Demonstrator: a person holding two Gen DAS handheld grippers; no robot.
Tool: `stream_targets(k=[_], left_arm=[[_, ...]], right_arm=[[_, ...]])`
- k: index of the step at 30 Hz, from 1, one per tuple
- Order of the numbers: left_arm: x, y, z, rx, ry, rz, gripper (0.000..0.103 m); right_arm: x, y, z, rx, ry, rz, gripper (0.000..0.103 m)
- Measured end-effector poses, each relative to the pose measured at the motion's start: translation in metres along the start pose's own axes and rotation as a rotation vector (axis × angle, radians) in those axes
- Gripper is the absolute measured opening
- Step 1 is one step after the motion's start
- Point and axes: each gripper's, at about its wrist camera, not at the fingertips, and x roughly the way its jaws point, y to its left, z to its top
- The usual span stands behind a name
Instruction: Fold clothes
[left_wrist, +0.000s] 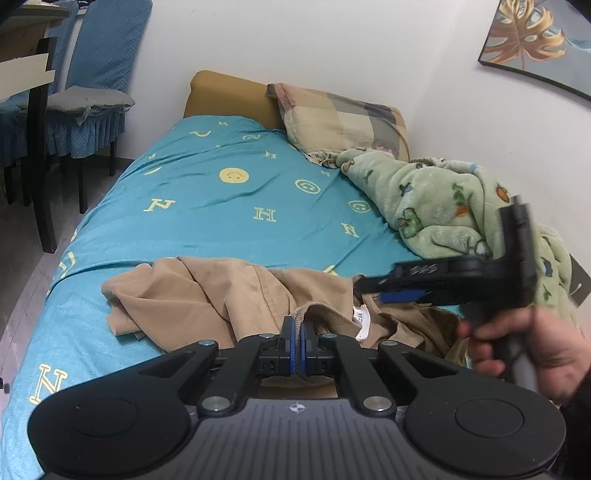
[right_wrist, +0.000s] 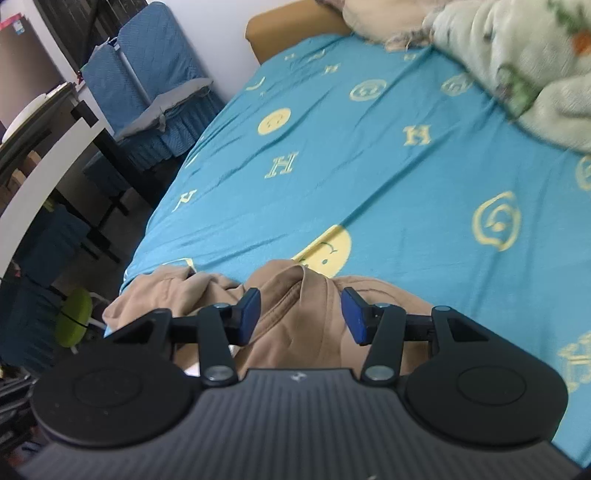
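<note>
Tan garment (left_wrist: 229, 295) crumpled at lower centre of the frame on the teal bedsheet (left_wrist: 229, 206). Left gripper (left_wrist: 297, 332) clamped tight on its ribbed hem. Right gripper (right_wrist: 301, 314) about half open, pads clear of the fabric bunched between them, gripping nothing.

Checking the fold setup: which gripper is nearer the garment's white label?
Left. The left gripper is shut on the tan garment beside the white label; the right gripper is open over another fold.
</note>
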Motion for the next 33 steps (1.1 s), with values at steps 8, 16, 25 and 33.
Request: stream_targets(k=[8, 16, 25, 33], left_arm=[[-0.003, -0.004, 0.003, 0.019, -0.066, -0.009, 0.003], [-0.022, -0.012, 0.009, 0.018, -0.148, -0.053, 0.003], [-0.024, -0.030, -0.004, 0.072, -0.062, -0.091, 0.008], [0.007, -0.047, -0.017, 0.183, 0.026, 0.034, 0.063]], right_arm=[[0.027, 0.000, -0.002, -0.062, -0.022, -0.098, 0.008], [-0.106, -0.004, -0.005, 0.106, -0.491, -0.049, 0.008], [-0.186, 0.016, -0.065, 0.073, -0.667, -0.136, 0.008], [-0.181, 0.035, -0.069, -0.028, -0.681, -0.161, 0.008]])
